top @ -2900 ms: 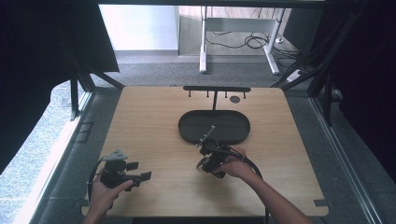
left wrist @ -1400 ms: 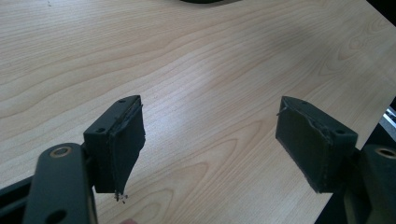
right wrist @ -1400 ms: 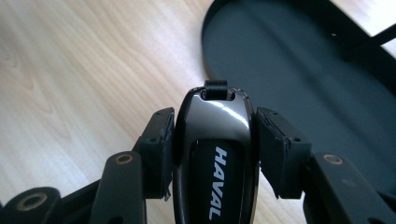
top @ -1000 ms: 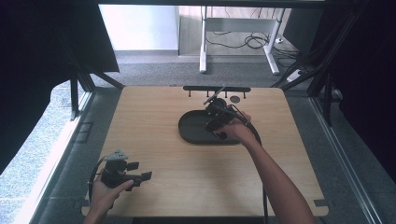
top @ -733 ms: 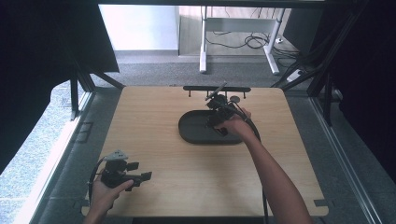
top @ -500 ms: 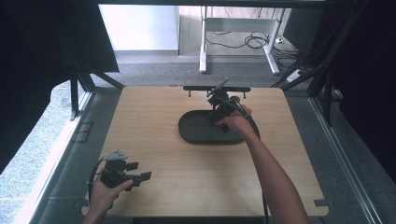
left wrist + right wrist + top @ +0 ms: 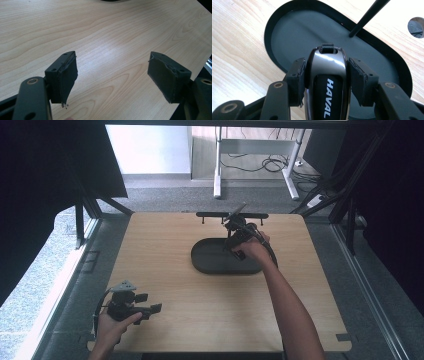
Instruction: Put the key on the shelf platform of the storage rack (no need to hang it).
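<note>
Over the far half of the wooden surface (image 7: 165, 270), the right hand-held gripper (image 7: 327, 75) hangs above the dark oval tray (image 7: 287, 37), its pads clamped on both sides of a black key fob (image 7: 327, 82) marked HAVAL. Near the front left edge, the left hand-held gripper (image 7: 112, 75) stands wide open, gripping nothing.

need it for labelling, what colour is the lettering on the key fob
White, on the glossy black key fob; it shows best in the right gripper view.
</note>
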Motion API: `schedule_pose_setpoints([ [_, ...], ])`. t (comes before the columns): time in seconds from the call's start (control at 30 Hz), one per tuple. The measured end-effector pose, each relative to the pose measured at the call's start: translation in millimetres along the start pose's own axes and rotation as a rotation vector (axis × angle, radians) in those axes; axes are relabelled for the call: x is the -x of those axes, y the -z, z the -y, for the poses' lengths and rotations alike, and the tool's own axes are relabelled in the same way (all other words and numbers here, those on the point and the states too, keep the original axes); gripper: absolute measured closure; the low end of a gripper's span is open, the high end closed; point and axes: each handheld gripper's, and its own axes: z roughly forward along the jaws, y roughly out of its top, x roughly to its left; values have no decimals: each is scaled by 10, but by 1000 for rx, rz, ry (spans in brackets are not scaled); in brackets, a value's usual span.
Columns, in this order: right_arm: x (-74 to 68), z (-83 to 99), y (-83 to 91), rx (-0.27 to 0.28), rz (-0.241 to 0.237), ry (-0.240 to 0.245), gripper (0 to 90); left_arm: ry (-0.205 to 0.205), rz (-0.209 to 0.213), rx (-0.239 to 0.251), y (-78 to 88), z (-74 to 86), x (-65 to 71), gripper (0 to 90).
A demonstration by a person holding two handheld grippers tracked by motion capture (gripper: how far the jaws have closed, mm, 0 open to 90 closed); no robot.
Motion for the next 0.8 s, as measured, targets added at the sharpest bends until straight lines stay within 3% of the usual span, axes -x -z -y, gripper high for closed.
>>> schedule_pose_setpoints([
  [0.37, 129, -48, -120, 10, 24, -52, 499, 4, -1, 4, 16, 0, -12, 241],
  [0.8, 146, -55, -355, 11, 70, -87, 499, 6, 0, 4, 28, 5, -26, 241],
])
